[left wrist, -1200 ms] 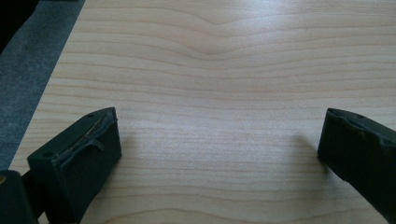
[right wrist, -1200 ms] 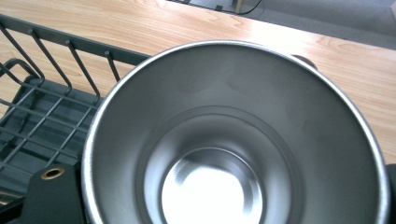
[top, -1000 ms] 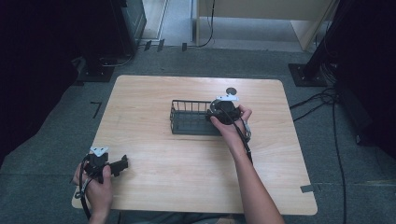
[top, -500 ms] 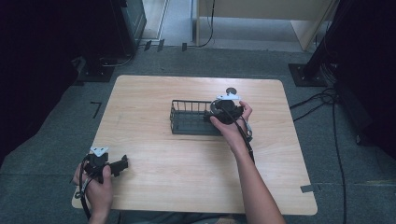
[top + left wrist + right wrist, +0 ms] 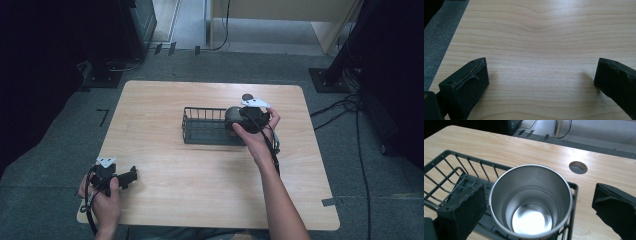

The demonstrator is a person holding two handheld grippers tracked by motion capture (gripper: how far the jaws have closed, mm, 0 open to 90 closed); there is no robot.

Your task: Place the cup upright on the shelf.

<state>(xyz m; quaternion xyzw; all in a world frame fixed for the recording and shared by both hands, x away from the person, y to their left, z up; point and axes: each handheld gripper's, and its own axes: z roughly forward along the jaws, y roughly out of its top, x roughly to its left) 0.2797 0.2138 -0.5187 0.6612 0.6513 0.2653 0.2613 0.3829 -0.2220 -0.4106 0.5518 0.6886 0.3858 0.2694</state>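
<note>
A pale wood-grain bench (image 5: 165, 200) with rounded corners stands on grey carpet (image 5: 55, 150) (dark stands and loose cables ring it). A round cable hole (image 5: 578, 167) pierces the bench top near its far edge. A black wire basket (image 5: 202, 126) sits mid-bench, holding an upright steel cup (image 5: 531, 200) at its right end. The right tongs (image 5: 541, 207) gape wide around the cup, not gripping. The left tongs (image 5: 540, 82) are spread over bare wood at the near left corner.

Right tool (image 5: 235, 117) slightly lower over the basket's (image 5: 200, 131) right end.
</note>
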